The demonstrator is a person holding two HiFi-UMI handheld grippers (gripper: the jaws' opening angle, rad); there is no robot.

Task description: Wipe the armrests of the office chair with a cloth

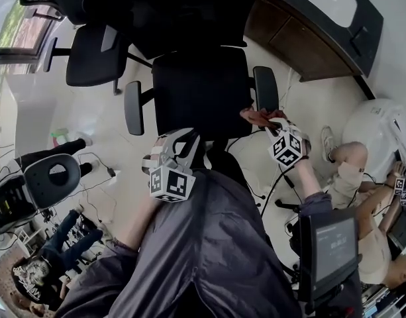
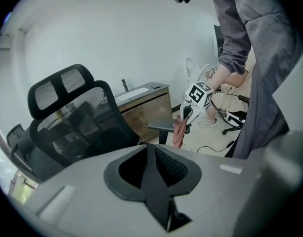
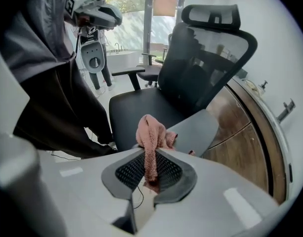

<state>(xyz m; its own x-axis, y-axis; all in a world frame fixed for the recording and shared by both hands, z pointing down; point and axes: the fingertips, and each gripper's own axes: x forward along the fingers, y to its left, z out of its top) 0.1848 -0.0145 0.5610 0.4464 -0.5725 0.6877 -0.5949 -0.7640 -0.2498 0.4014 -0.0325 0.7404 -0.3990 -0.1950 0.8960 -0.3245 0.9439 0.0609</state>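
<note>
Beside the black mesh office chair (image 1: pixel 199 91), the person stands facing the seat and leans over it. The right gripper (image 3: pixel 150 169) reaches out to the right-hand armrest (image 3: pixel 198 130). Its jaws are clamped tight on a pink cloth (image 3: pixel 151 132). A strip of the cloth is pinched between the pads, and the rest is bunched up past the tips. That bunch sits at the near end of the grey armrest pad, touching it or very nearly; I can't say which from here. Gripping it that way leaves a soft wad out front, so fabric rather than hard plastic would meet the pad. My guess is the wipe along this pad is only starting, since the cloth is at the pad's end, not partway along it.

The left gripper (image 2: pixel 152 172) hangs low in front of the seat. Its jaws are pressed together with nothing between them, and it seems to be kept there simply to stay out of the way. The other armrest (image 1: pixel 133 108) has nothing on or near it. A wooden cabinet (image 1: pixel 302 45) stands against the wall behind the chair. Someone is sitting on the floor (image 1: pixel 361 177) off to the right, well apart from the chair.
</note>
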